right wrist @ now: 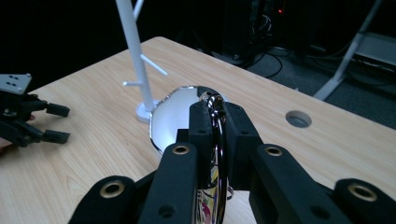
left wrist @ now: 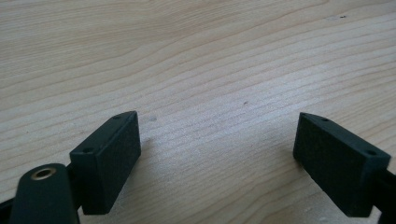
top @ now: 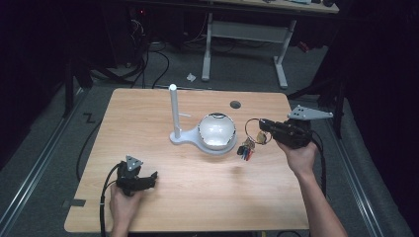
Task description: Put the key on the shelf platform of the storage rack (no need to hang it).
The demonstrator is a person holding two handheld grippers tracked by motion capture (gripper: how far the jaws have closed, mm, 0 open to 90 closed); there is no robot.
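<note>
The right gripper [top: 263,132] is hanging above the table's [top: 197,197] right side, its jaws clamped together on a metal ring [right wrist: 219,140]. In the right gripper view the ring is standing edge-on between the two black pads. From the ring a bunch of keys [top: 246,147] is dangling, with what look like red and blue tags at the bottom, though they are too small to be sure; the lowest tags are hanging at or just above the wood. Just beside the keys, toward the table's middle, a white bowl [top: 216,131] is sitting on a stand [top: 174,111] whose upright white post is rising at the bowl's left. A round hole [top: 235,104] is showing in the tabletop beyond. The left gripper [top: 148,178] is resting low near the front left, jaws wide apart over bare wood, holding nothing.
</note>
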